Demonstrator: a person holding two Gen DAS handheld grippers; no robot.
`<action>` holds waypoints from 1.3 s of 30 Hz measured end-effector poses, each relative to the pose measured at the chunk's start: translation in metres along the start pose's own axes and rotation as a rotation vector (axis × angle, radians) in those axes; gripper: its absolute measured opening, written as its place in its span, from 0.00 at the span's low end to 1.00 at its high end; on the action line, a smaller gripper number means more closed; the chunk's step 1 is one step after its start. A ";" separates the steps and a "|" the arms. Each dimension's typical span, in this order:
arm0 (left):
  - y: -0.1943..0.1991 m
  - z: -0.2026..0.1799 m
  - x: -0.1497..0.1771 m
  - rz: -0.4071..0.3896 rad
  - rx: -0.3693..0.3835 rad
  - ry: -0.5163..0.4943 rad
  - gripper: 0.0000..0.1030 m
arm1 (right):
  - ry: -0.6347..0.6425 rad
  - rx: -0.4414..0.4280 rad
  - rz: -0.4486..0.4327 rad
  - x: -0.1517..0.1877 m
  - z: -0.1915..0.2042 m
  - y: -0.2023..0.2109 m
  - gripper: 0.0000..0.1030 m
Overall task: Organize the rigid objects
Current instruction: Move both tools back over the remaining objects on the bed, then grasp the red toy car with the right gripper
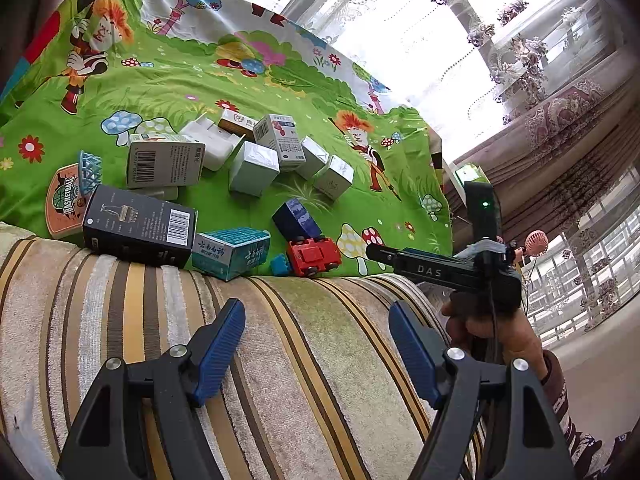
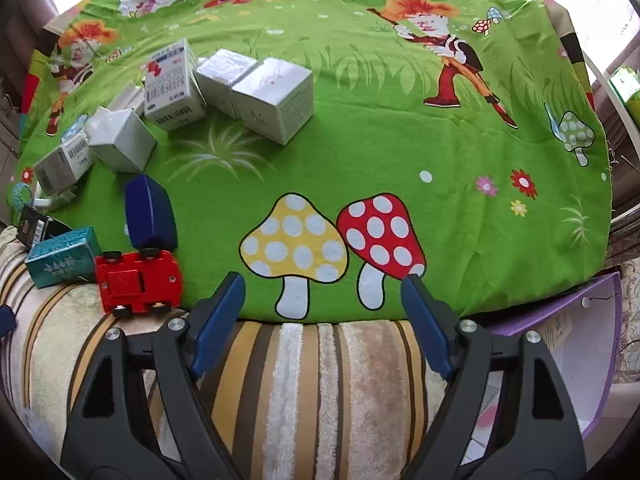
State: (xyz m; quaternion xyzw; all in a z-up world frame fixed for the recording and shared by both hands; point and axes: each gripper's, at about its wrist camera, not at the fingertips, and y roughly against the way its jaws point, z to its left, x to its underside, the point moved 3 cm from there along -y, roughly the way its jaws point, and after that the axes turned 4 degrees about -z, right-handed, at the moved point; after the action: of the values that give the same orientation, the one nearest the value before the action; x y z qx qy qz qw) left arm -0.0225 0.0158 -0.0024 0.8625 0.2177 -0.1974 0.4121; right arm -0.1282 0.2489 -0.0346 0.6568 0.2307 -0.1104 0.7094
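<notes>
Daylit scene, sharp centre, strong fisheye bend.
Daylight enters through the sheer curtains (image 1: 400,28), which are blown out to white glare. The green cloth (image 2: 400,152) is evenly lit, shadows soft and short. Both views curve and darken at the corners; no motion blur.

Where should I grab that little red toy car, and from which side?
Grip the red toy car across its flat body, between the wheel pairs, coming down from above. It lies wheels-up at the cloth's edge, so the wheels would probably slip. The open right gripper is nearer; the teal box crowds one side.
</notes>
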 end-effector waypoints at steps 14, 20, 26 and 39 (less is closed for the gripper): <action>0.011 0.012 -0.003 -0.061 0.017 0.048 0.73 | 0.348 0.048 -0.052 0.006 0.117 0.017 0.81; 0.012 0.014 -0.003 -0.067 0.040 0.056 0.73 | 0.406 0.053 -0.010 0.003 0.131 0.002 0.81; 0.012 0.018 -0.003 -0.071 0.052 0.069 0.73 | 0.365 -0.021 0.050 0.003 0.128 -0.014 0.70; 0.009 0.016 -0.003 -0.060 0.033 0.055 0.73 | -0.202 -0.427 0.136 -0.003 0.036 -0.022 0.57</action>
State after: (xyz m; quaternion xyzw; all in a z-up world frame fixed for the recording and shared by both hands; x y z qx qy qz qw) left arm -0.0226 -0.0032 -0.0048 0.8674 0.2511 -0.1896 0.3855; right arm -0.1344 0.2102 -0.0511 0.4914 0.1320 -0.0763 0.8575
